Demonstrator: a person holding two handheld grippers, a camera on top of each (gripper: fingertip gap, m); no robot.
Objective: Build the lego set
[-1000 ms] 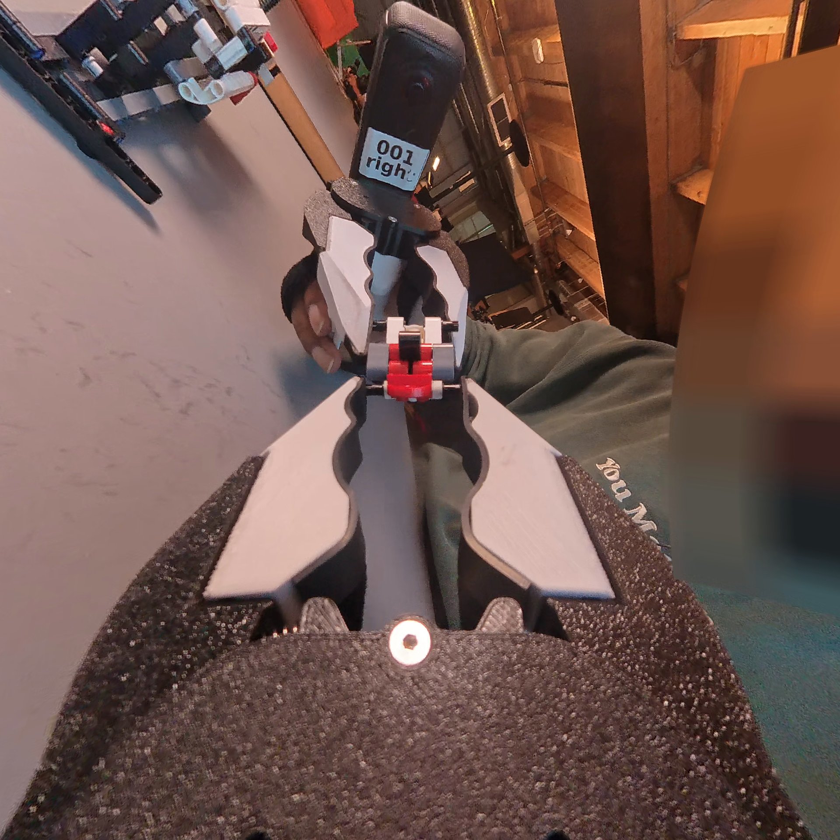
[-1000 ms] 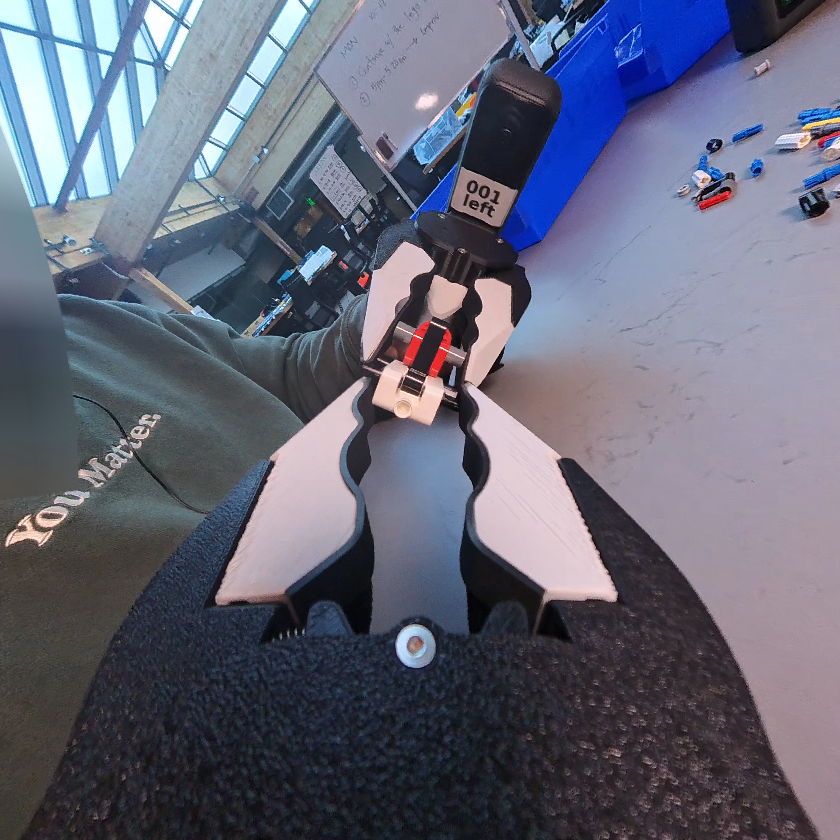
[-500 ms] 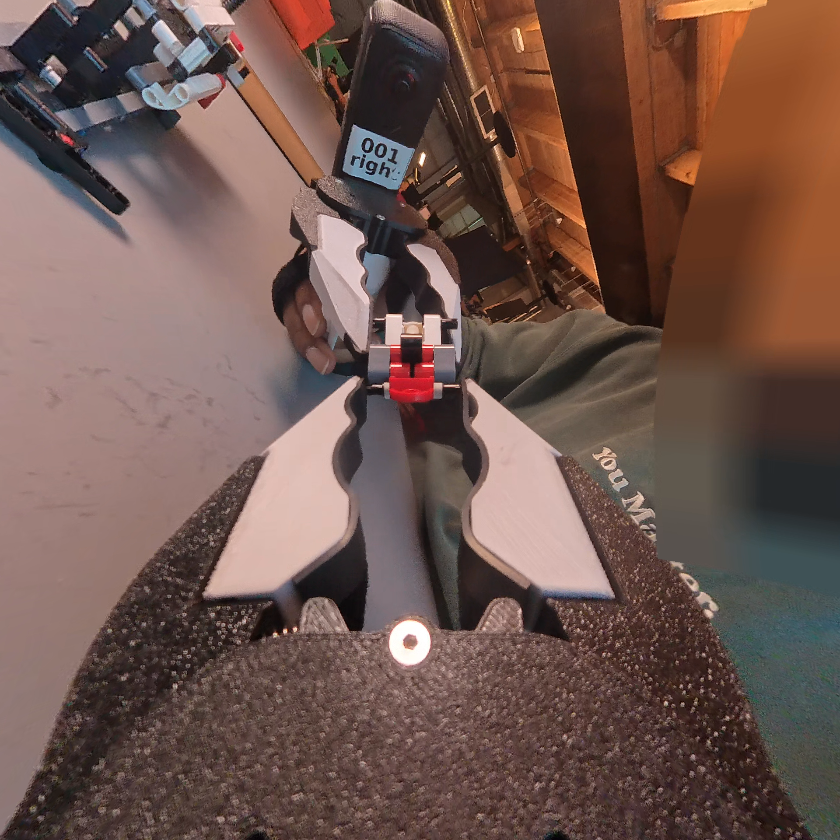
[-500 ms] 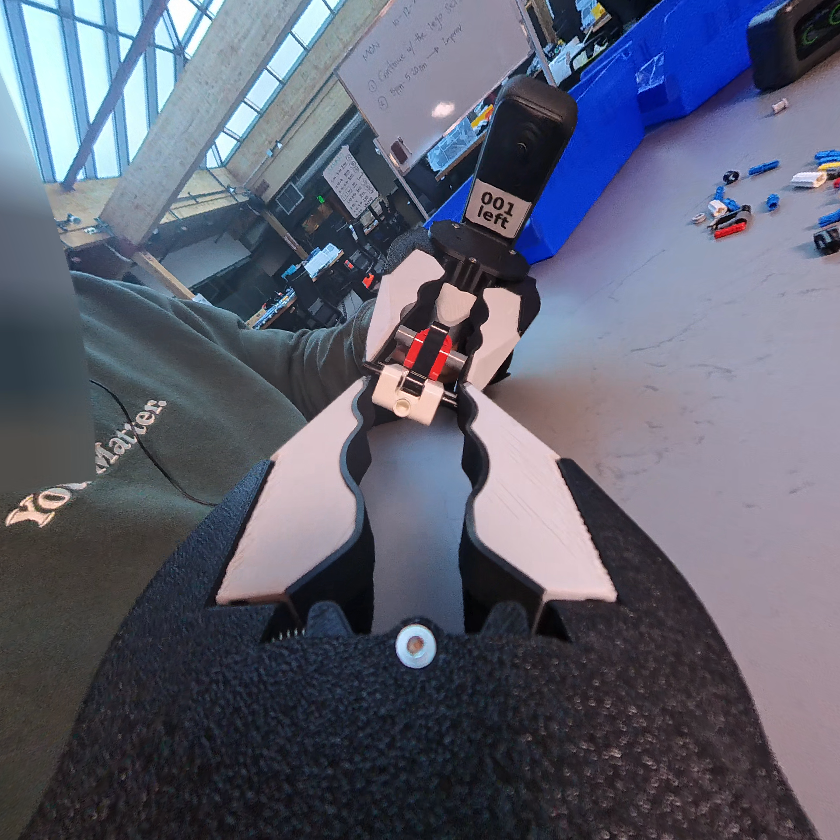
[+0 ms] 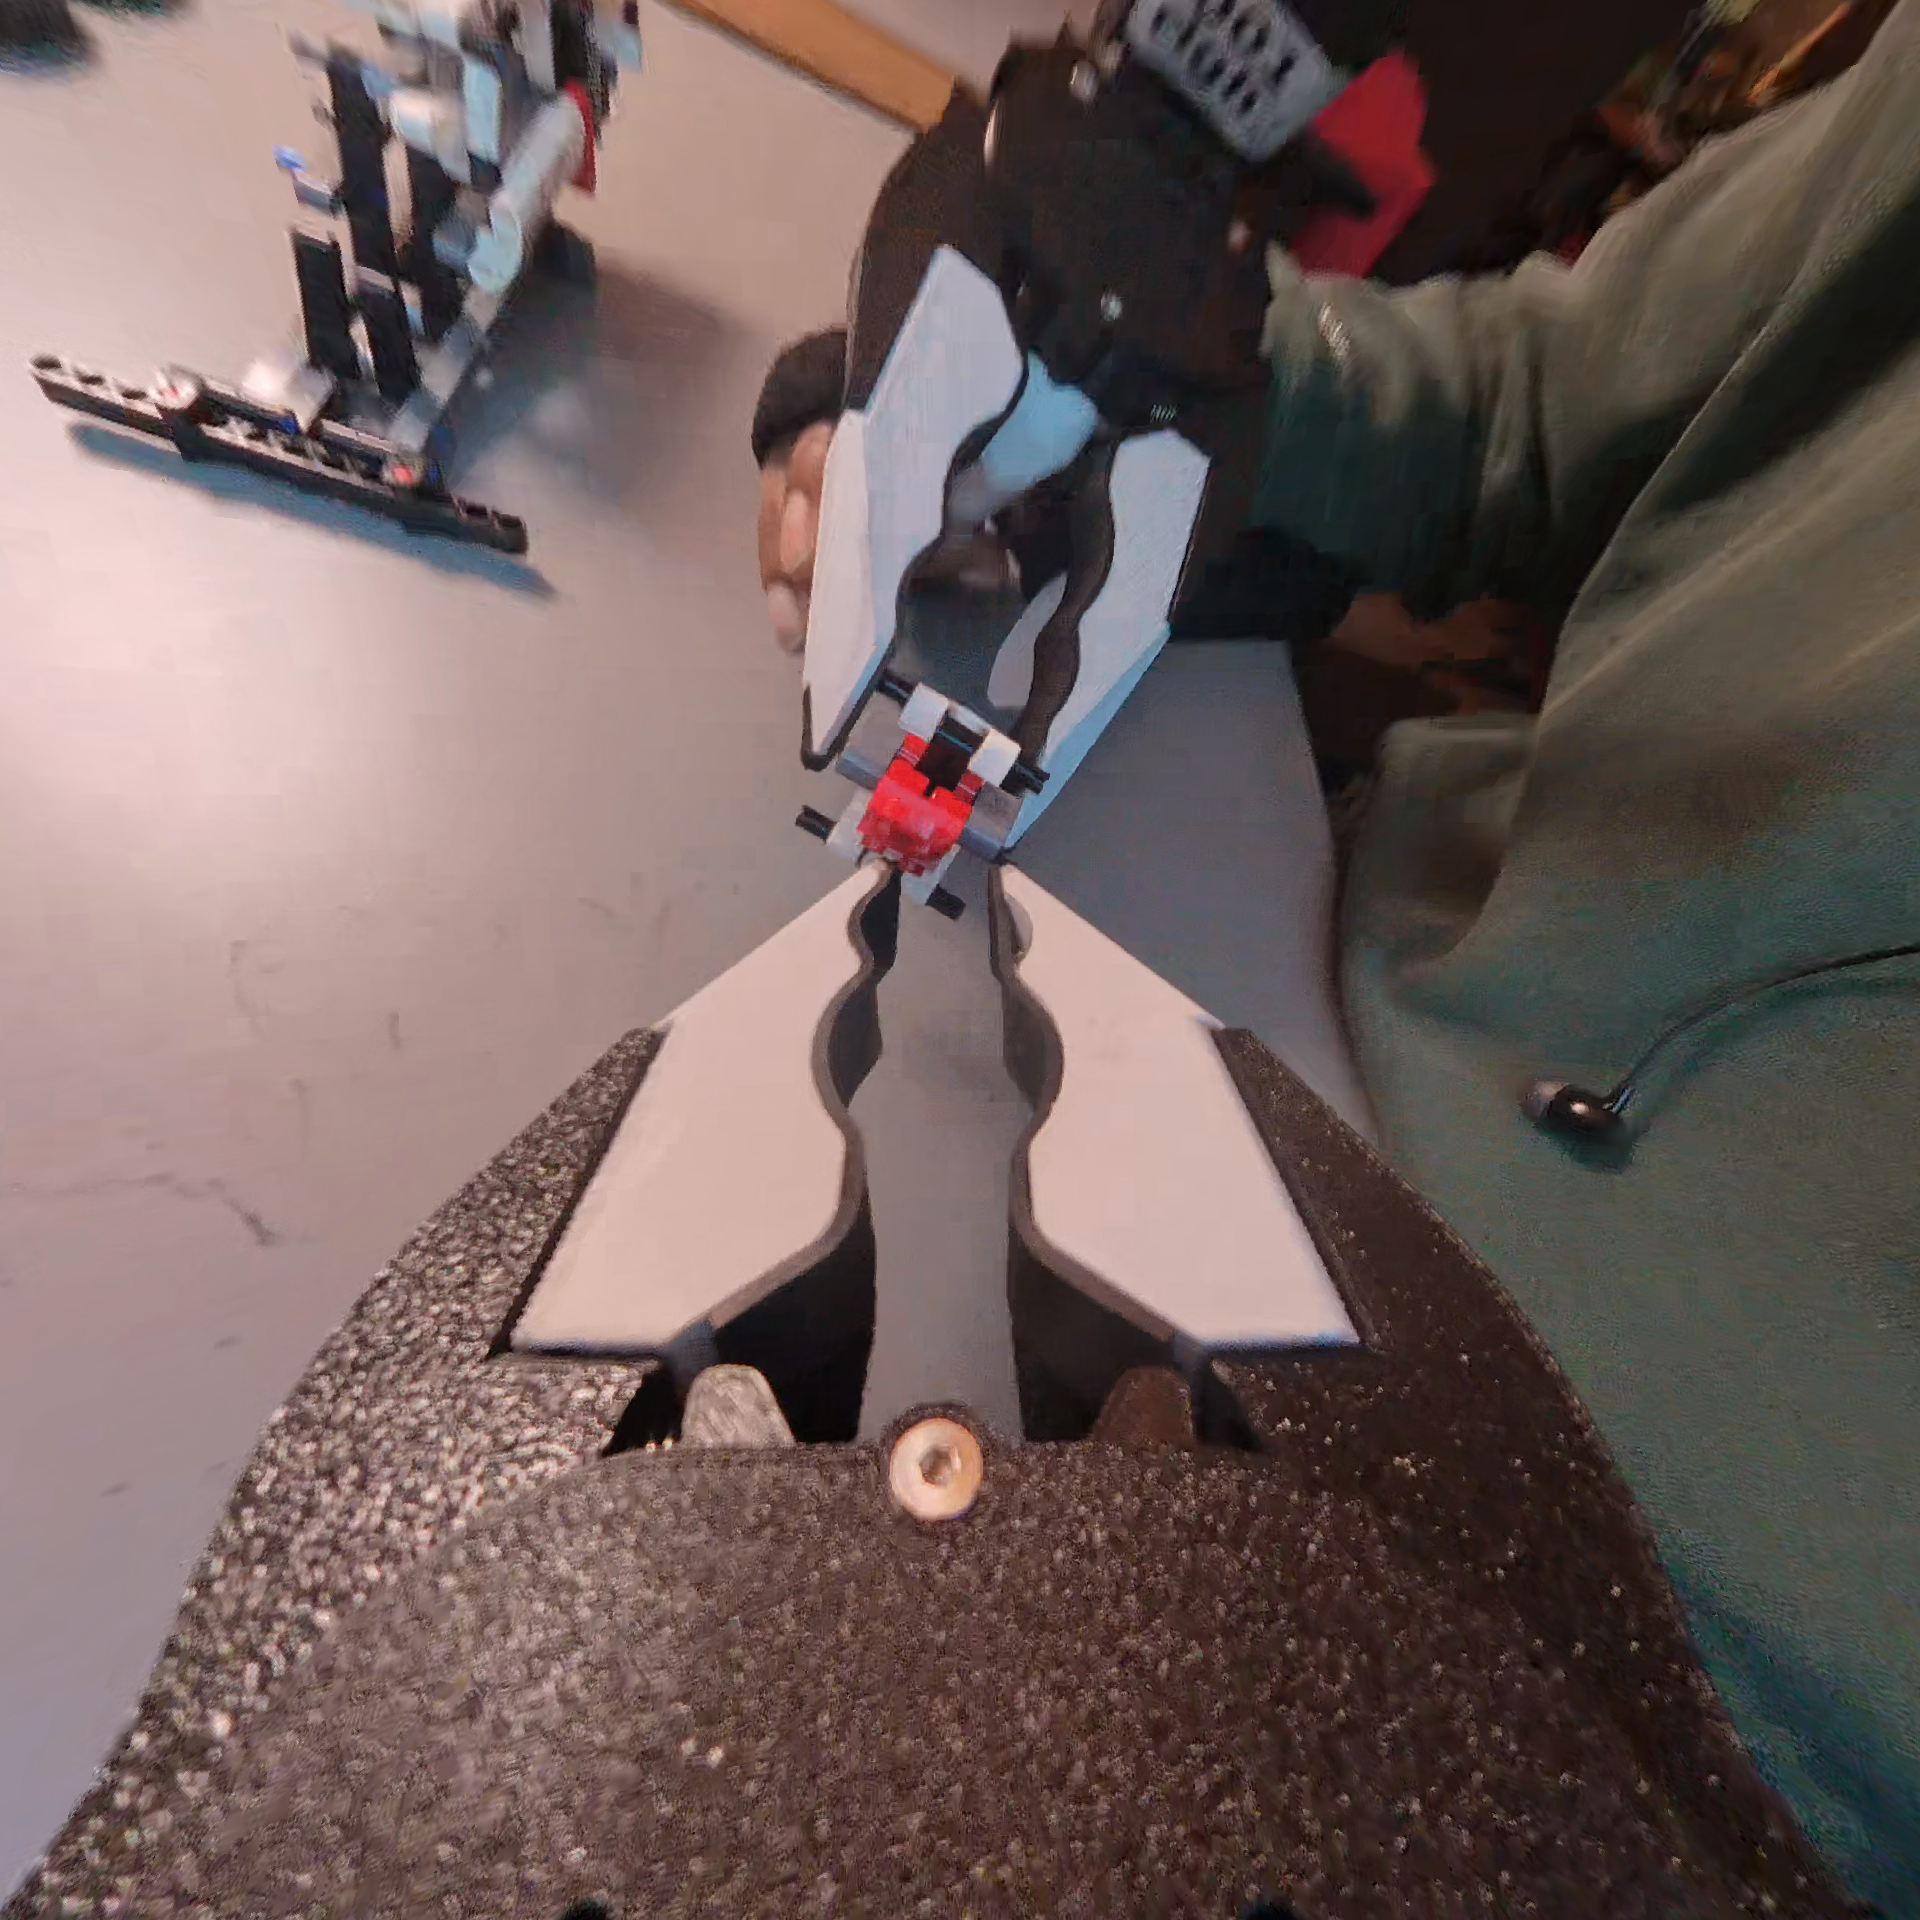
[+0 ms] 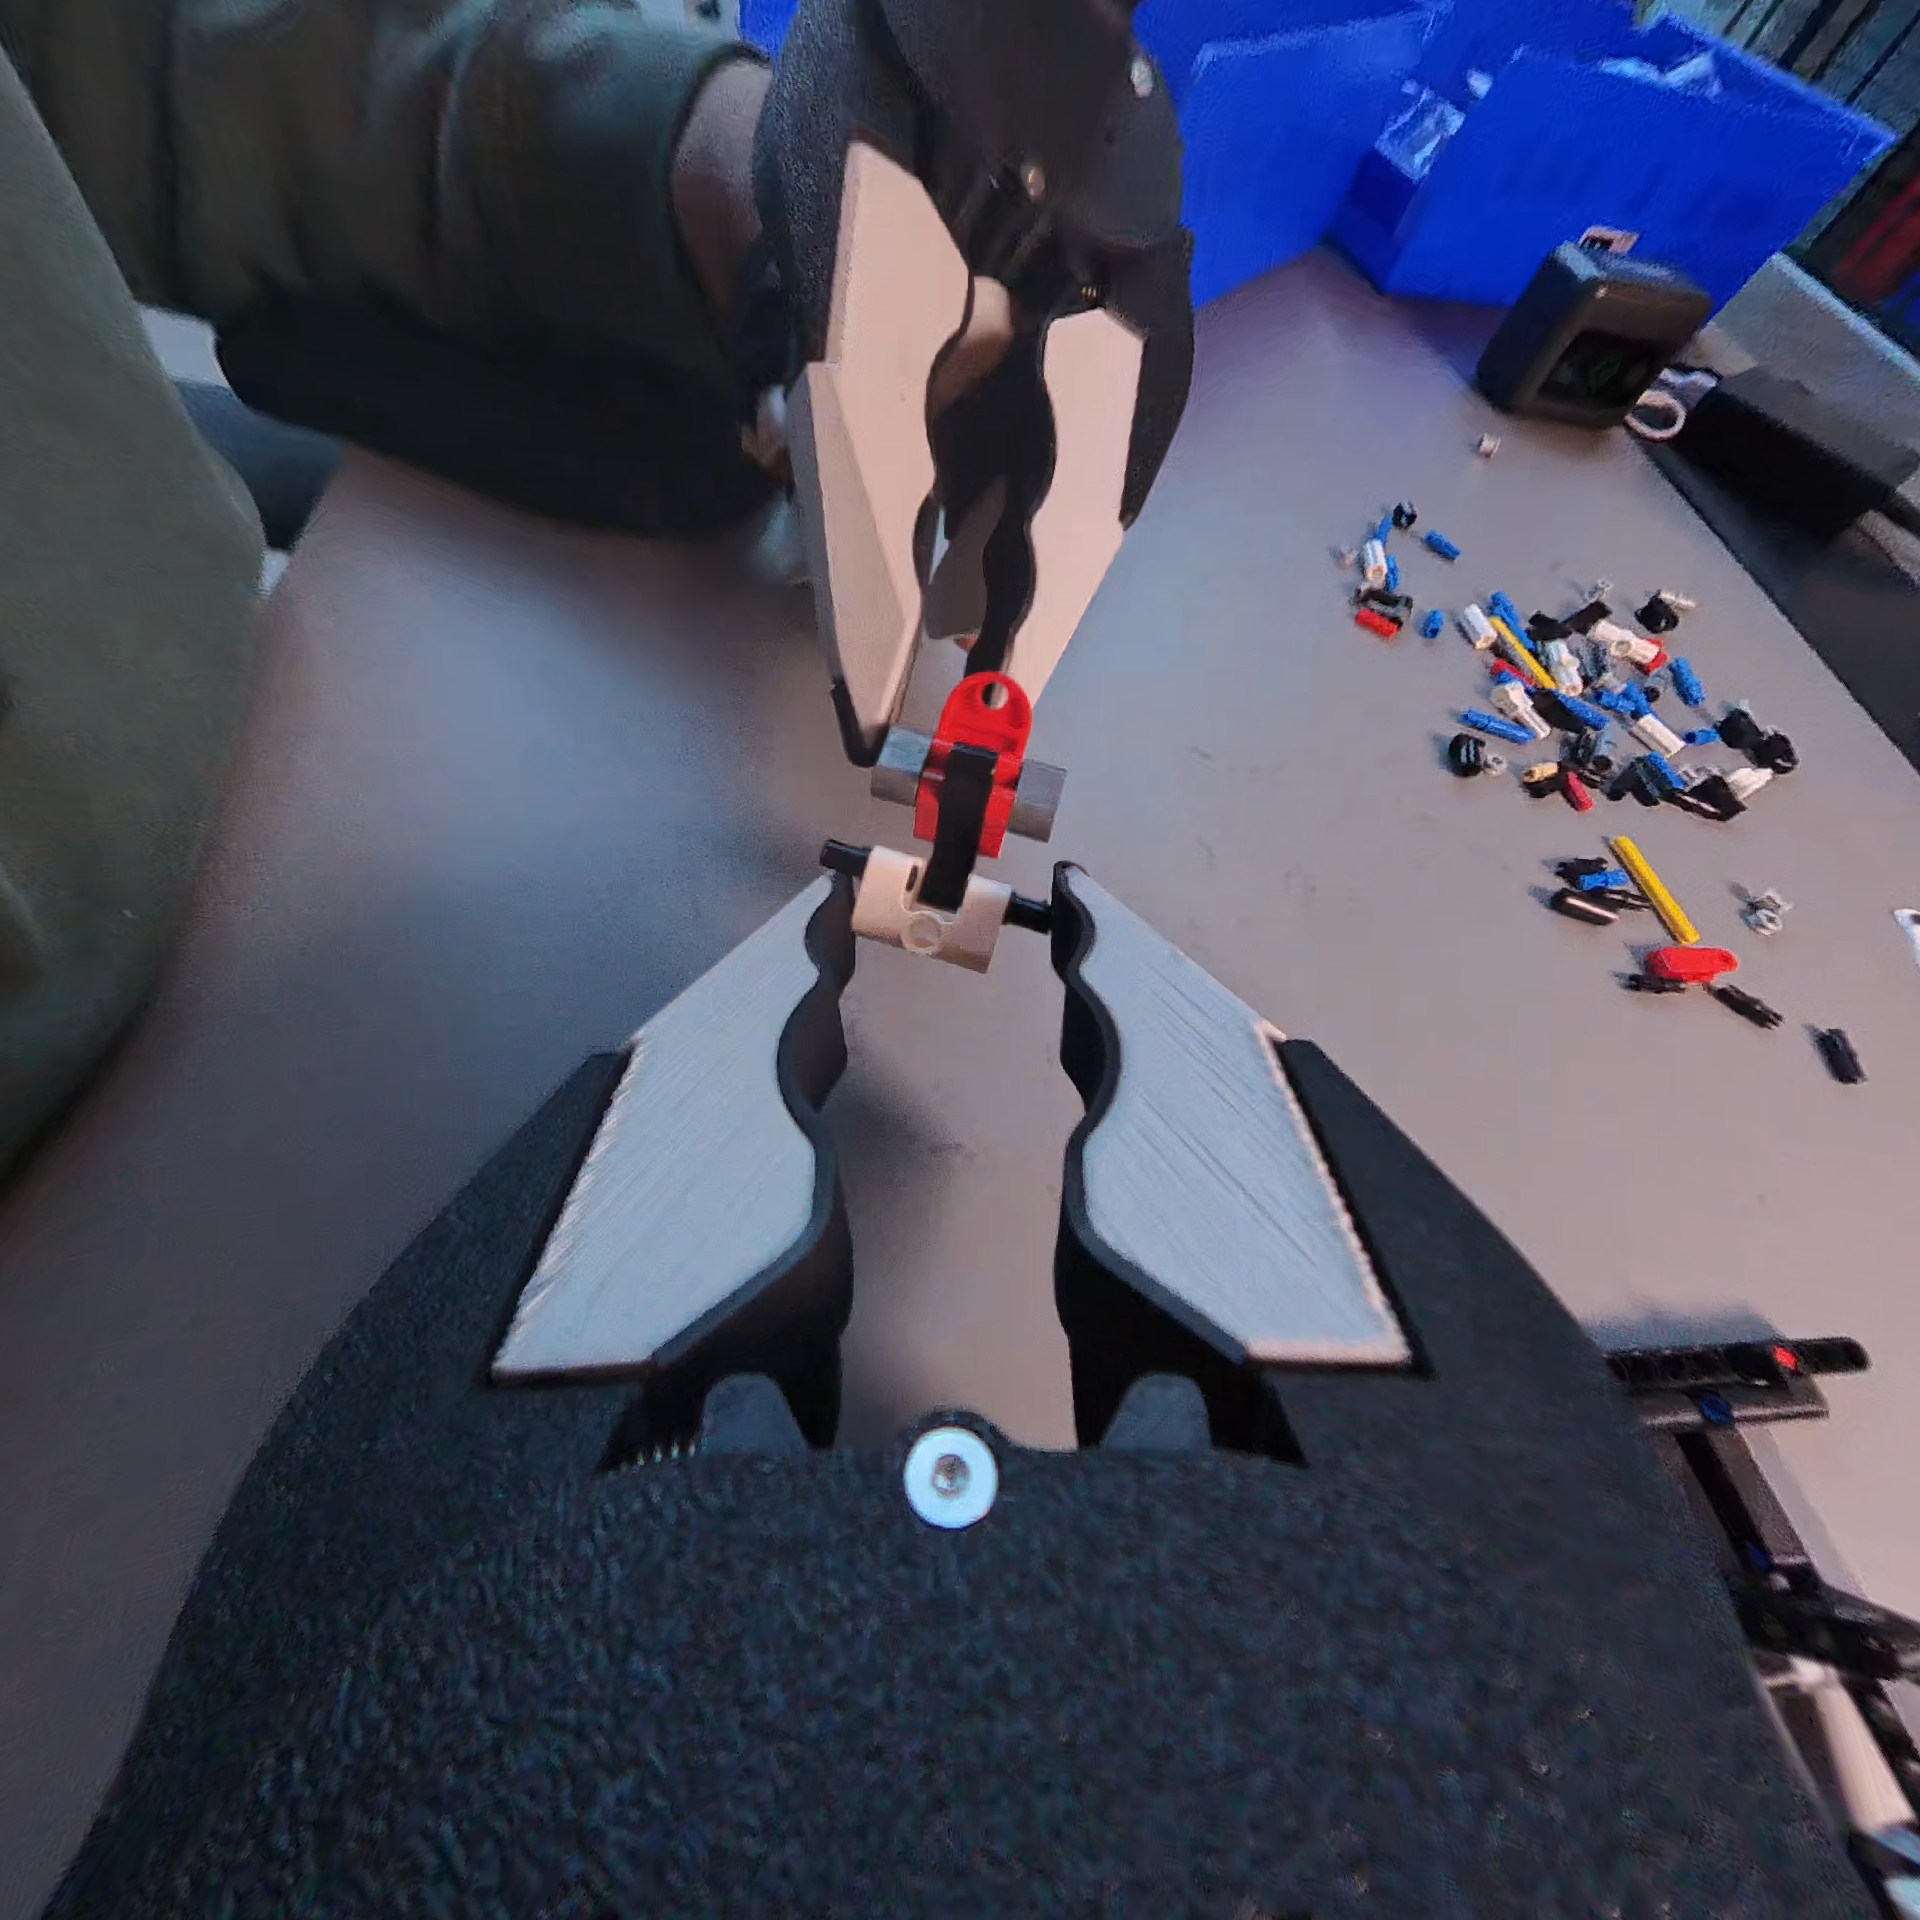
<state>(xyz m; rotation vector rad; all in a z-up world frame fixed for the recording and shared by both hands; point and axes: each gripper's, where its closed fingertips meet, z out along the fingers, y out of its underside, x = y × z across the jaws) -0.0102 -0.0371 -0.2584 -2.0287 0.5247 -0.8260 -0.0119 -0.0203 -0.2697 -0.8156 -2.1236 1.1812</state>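
Note:
A small lego assembly [image 5: 914,821] of a red piece on a grey bar, a white connector [image 6: 930,914] and black axles hangs in the air between my two grippers, above the grey table [image 5: 312,935]. My right gripper [image 6: 945,883] is shut on the black axle that carries the white connector. My left gripper [image 5: 940,883] has its jaws narrowly set at the assembly's red end [image 6: 966,769]. In the right wrist view the left gripper [image 6: 966,686] comes down from above. In the left wrist view the right gripper [image 5: 925,790] comes from the far side. Both frames are blurred.
A partly built black and white model [image 5: 416,260] with a long black beam [image 5: 281,447] stands at the far left; part of it also shows in the right wrist view [image 6: 1725,1382]. Several loose pieces [image 6: 1579,696] lie to the right. Blue bins [image 6: 1558,156] and a black box [image 6: 1590,332] stand behind. A person's green sleeve [image 5: 1558,416] is close. Both grippers' tips are close together, under 4 cm apart.
Both grippers have tipped downward so the views now face the table. The left jaws stand closer together than before, and the assembly sits skewed between the grippers.

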